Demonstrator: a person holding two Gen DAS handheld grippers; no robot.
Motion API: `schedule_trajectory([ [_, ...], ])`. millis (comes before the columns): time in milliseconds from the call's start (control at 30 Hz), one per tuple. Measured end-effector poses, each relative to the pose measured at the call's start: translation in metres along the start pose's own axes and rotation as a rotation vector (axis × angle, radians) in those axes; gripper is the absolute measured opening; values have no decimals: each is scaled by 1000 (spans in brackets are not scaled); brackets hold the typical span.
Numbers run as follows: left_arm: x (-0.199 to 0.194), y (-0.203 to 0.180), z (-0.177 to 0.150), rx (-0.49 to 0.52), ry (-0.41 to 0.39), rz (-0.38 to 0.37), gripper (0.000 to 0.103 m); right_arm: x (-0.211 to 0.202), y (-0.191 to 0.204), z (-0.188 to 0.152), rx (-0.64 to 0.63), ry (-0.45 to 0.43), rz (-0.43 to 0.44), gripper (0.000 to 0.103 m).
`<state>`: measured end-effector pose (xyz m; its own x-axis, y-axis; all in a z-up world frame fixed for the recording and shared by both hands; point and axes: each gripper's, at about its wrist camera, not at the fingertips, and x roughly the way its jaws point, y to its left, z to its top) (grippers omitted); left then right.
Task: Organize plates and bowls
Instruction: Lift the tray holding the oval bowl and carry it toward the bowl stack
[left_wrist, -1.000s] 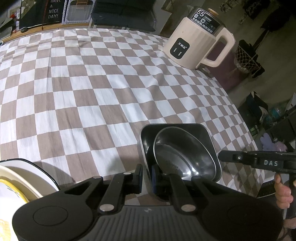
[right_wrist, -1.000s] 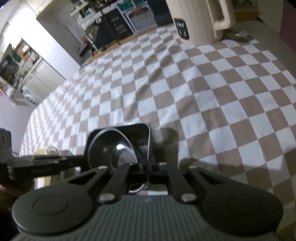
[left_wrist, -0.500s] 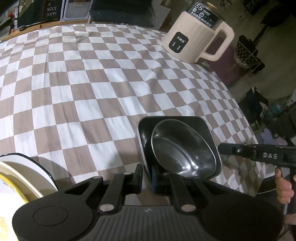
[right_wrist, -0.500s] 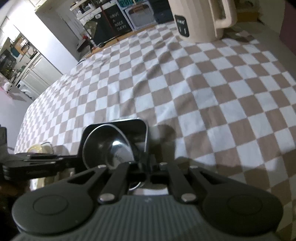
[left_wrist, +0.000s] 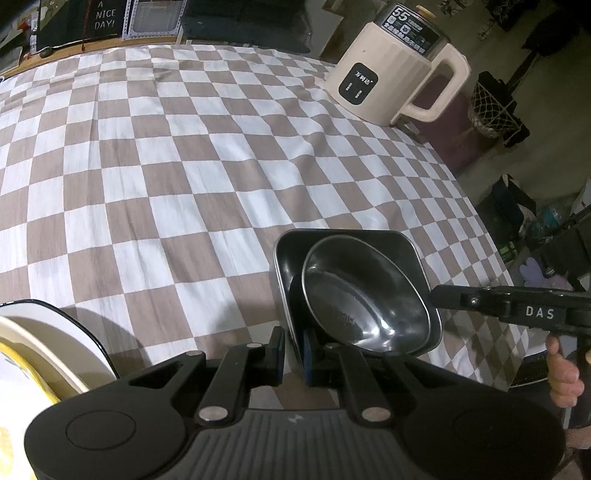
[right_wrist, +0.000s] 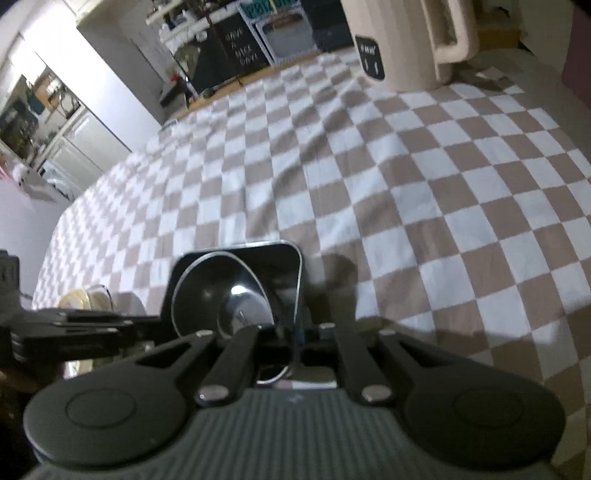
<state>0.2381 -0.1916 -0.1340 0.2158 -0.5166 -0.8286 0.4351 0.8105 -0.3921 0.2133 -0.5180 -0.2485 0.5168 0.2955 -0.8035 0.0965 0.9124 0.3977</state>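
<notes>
Each gripper, the left gripper (left_wrist: 293, 356) and the right gripper (right_wrist: 295, 338), is matt black plastic with a ribbed grey base, two round discs, silver pivot screws and blue-edged pads, one side marked "DAS" in white.

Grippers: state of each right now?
Left gripper: shut on the square metal tray rim.
Right gripper: shut on the tray's opposite rim.

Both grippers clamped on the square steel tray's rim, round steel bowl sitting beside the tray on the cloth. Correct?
Not quite. The round steel bowl sits inside the square steel tray, tilted against its wall, not beside it on the cloth; the left wrist view shows this. The rest holds: the left gripper and right gripper are each shut on the tray's rim.
</notes>
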Motion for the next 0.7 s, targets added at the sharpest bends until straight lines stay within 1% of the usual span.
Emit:
schedule_trajectory([
  [200, 0, 0, 0, -3, -2, 0, 11, 7, 3, -1, -9, 29, -15, 11],
  [233, 0, 1, 0, -8, -3, -2, 11, 9, 5, -1, -18, 31, -22, 11],
  [300, 1, 2, 0, -25, -6, -8, 11, 11, 11, -1, -36, 27, -34, 5],
  [400, 2, 4, 0, -51, -9, -23, 11, 19, 24, 1, -67, 13, -80, 5],
  [467, 2, 3, -1, -53, -15, -20, 11, 21, 27, 2, -75, 8, -98, 5],
  [500, 2, 1, -1, -54, -19, -17, 11, 28, 30, 3, -76, 9, -101, 5],
  [700, 1, 1, -2, -63, -31, -16, 10, 31, 31, 1, -78, 10, -105, 4],
])
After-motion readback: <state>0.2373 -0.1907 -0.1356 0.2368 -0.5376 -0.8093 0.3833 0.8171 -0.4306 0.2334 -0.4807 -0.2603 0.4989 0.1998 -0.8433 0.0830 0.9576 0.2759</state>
